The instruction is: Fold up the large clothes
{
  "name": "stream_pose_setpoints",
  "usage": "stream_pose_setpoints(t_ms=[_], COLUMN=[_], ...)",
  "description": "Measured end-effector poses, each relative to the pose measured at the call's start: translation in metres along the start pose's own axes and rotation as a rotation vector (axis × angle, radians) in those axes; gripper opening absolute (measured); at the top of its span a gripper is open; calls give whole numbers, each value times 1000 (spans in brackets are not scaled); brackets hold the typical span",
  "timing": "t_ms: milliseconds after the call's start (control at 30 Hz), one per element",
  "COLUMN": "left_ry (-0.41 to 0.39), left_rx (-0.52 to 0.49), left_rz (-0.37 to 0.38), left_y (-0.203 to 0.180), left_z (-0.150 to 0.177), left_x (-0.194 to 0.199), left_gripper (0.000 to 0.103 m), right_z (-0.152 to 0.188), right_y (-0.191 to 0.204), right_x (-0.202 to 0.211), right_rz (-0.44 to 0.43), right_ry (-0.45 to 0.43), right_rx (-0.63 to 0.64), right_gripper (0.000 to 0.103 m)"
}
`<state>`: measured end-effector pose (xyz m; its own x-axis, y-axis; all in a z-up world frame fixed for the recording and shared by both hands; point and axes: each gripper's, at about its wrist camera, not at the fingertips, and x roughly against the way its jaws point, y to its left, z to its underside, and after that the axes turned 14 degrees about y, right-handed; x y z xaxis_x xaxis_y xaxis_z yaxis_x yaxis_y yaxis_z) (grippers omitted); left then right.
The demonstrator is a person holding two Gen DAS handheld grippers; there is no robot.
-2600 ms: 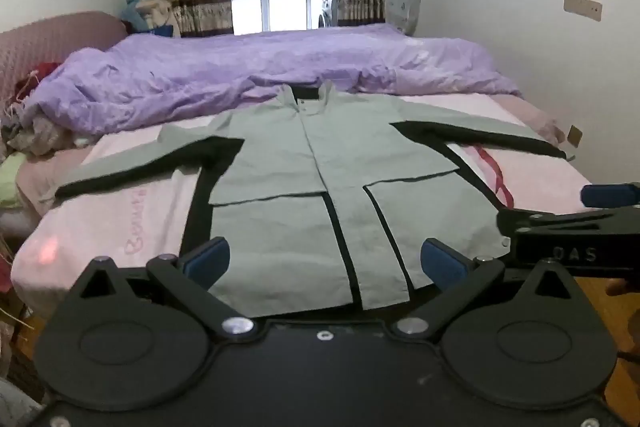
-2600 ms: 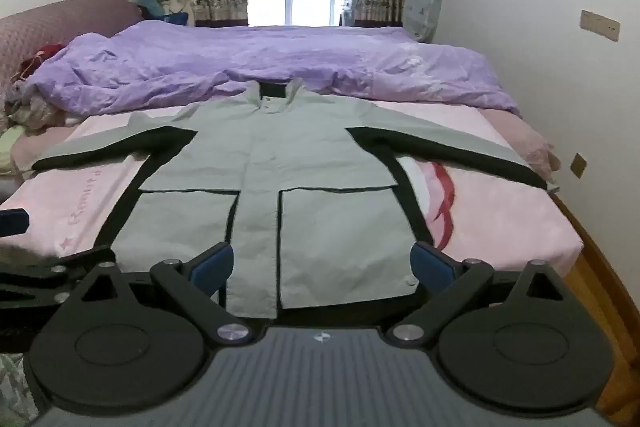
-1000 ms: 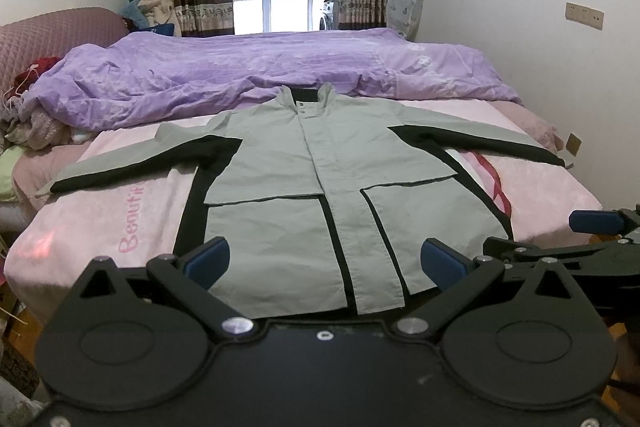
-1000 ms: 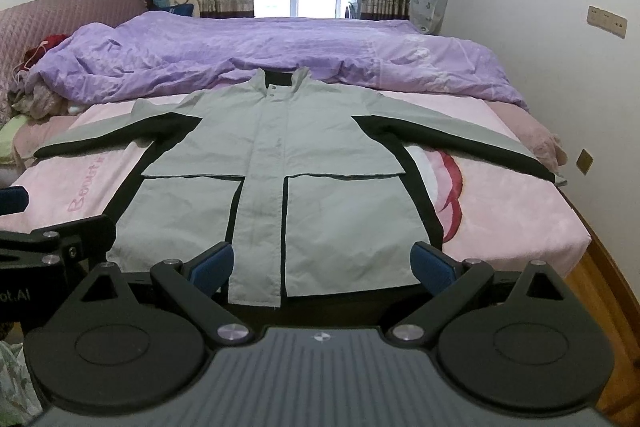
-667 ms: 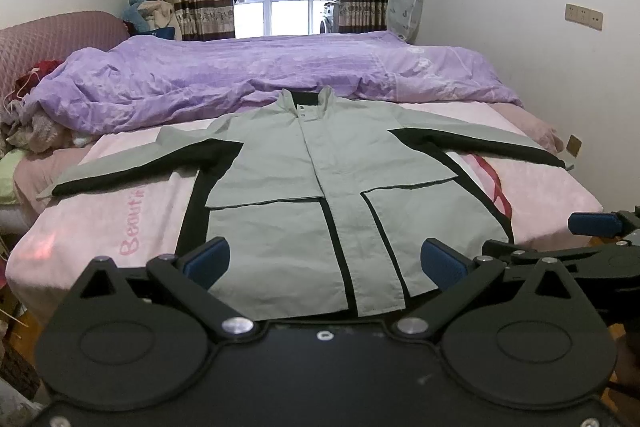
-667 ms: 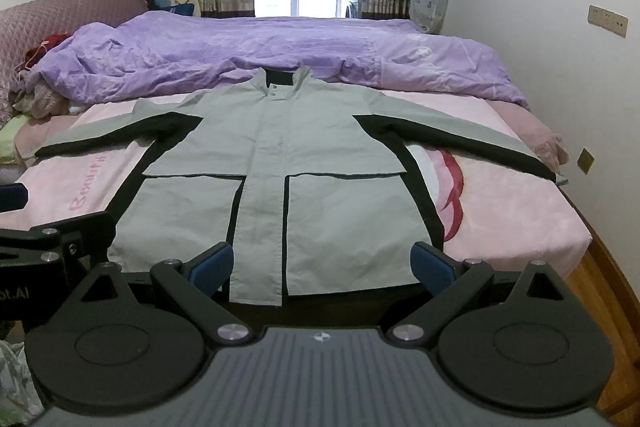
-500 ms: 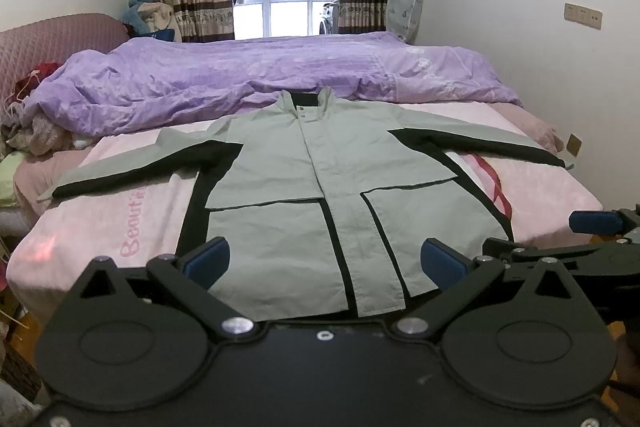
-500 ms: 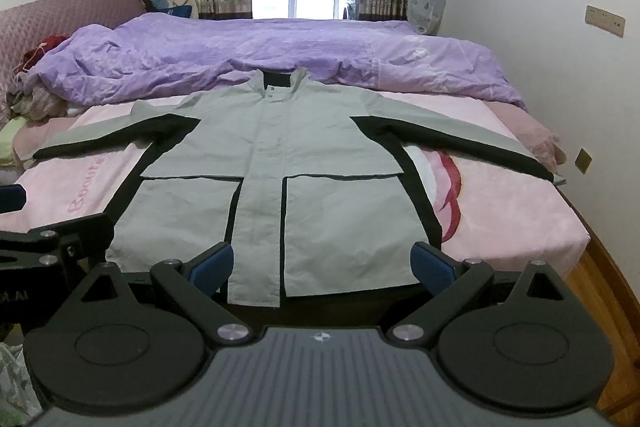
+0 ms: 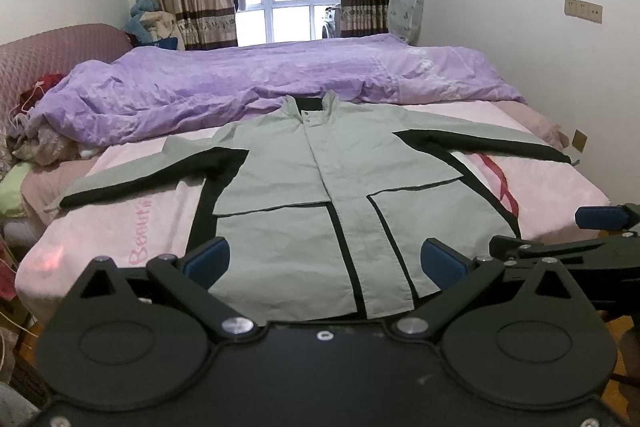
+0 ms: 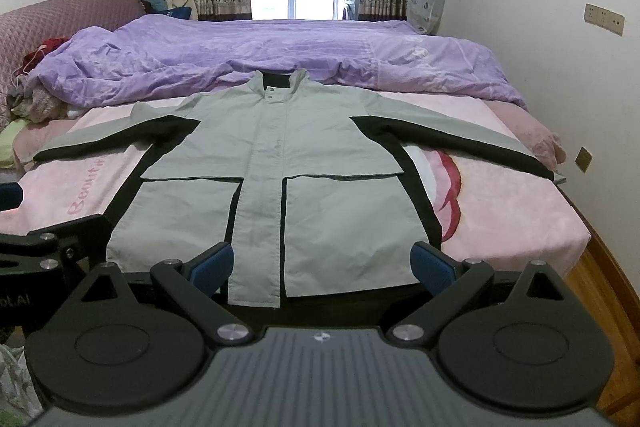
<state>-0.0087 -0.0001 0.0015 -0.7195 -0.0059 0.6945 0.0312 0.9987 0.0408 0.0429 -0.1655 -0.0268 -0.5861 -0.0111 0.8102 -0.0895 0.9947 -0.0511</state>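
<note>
Right wrist view is showing the jacket [image 10: 320,163] lying flat mid-frame on the bed [image 10: 500,227]. Both jaws are standing apart, holding nothing. Grabbing one thin layer could be making messy wrinkles.

The bed [image 10: 500,227] has a pink sheet. A grey and black jacket [image 10: 276,167] lies flat on it, arms spread. Behind it lies a crumpled purple blanket [image 10: 248,55]. Maybe some clothes [image 10: 36,105] sit at the left edge.
</note>
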Motion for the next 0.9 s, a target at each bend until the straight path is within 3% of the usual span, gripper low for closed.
stream_pose_setpoints(t_ms=[600, 800, 900], left_ry=[13, -48, -28], left_rx=[12, 41, 59], left_rz=[12, 6, -115], left_y=[6, 16, 31], left_z=[-1, -13, -35], left_x=[-6, -42, -78], left_gripper=[103, 103, 103], right_z=[0, -13, -35], right_y=[1, 7, 7], right_x=[-7, -30, -56], right_rz=[-1, -20, 14], right_ry=[17, -99, -104], right_rx=[-10, 2, 14], right_gripper=[103, 103, 103])
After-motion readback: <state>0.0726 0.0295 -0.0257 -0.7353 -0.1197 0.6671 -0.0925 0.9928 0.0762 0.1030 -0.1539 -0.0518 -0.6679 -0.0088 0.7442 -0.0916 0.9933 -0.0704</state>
